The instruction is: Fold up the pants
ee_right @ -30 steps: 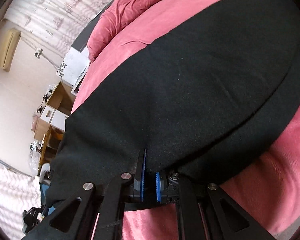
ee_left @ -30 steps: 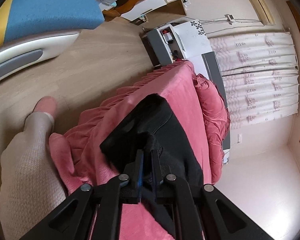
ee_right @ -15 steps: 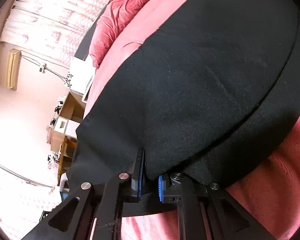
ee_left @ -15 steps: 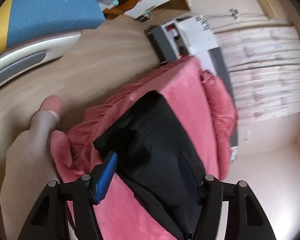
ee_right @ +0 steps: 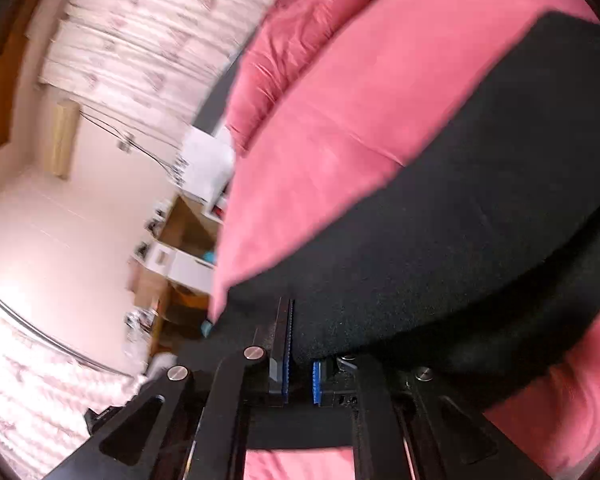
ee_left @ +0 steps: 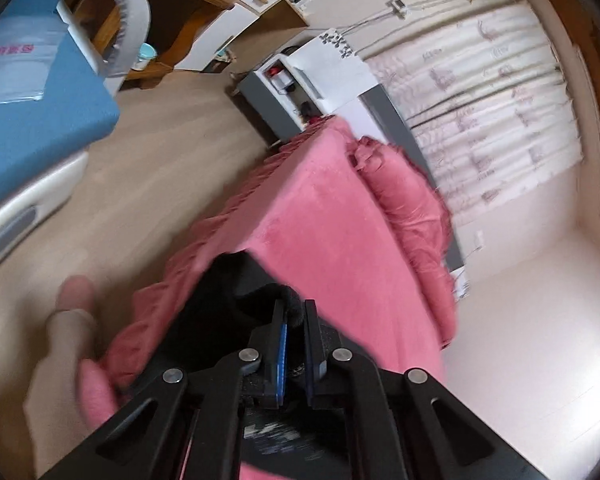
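Both jaws clenched on the black pants, which lie on the pink bed: left gripper pinches a bunched edge, right gripper another edge, cloth stretching ahead and right.

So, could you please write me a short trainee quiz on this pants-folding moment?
1. True or false: the left gripper is shut on the black pants.
2. What colour is the bedspread under the pants?
A. pink
B. green
C. white
3. Fill in: the right gripper grips the pants at their ____.

Key: 1 true; 2 A; 3 edge.
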The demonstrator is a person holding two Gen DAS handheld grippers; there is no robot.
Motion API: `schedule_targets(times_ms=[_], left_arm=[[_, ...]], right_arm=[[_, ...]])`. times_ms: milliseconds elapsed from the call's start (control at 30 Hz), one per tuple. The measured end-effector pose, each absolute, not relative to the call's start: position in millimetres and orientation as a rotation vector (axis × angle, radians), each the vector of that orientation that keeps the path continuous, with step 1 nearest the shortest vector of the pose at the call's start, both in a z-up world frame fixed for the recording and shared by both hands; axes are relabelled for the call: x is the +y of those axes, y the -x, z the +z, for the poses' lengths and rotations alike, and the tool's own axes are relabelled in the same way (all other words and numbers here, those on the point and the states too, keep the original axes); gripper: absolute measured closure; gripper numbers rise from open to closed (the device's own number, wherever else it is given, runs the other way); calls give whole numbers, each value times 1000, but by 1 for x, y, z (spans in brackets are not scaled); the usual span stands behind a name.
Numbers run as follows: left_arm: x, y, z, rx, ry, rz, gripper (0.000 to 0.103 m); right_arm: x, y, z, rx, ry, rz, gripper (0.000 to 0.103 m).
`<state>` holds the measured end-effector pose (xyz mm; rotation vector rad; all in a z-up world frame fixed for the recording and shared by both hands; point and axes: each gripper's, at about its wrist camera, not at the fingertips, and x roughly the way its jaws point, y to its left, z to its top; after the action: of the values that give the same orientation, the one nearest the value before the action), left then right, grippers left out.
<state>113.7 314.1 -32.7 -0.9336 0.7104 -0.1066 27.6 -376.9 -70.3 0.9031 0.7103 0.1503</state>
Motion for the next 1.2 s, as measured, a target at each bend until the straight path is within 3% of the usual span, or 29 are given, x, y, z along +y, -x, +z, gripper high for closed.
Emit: schedule_targets(times_ms=[133,300,567,767,867,933,967,1033,1167,1200], left_arm=[[318,-96,-104,884,949,21,97],[322,-78,-151,883,1063,67,95],[332,-53,-116,675,1167,-30,96],[308,-55,-108,829,840,102,95],[288,-45,-85,751,736,167,76],[279,-32,-64,644,688,226,74],[275,-26,-55,598,673,252,72],[263,-21,-35,528,656,223,72],[194,-55,-26,614,484,-33,71],[175,-64,-30,648,442,-91,71]], right_arm=[[-370,-20,-128,885,-916,98,96],[-384,-9,-139,836,-974,135,97],[-386,9,-108,710,-894,214,95],[-385,5,-118,820,-914,148,94],[-393,14,-118,815,-929,175,81],[-391,14,-115,801,-941,205,63],[-388,13,-113,798,-941,213,61],[-382,11,-113,806,-935,227,60],[-359,-7,-116,840,-917,268,60],[-354,-10,-115,850,-887,264,66]])
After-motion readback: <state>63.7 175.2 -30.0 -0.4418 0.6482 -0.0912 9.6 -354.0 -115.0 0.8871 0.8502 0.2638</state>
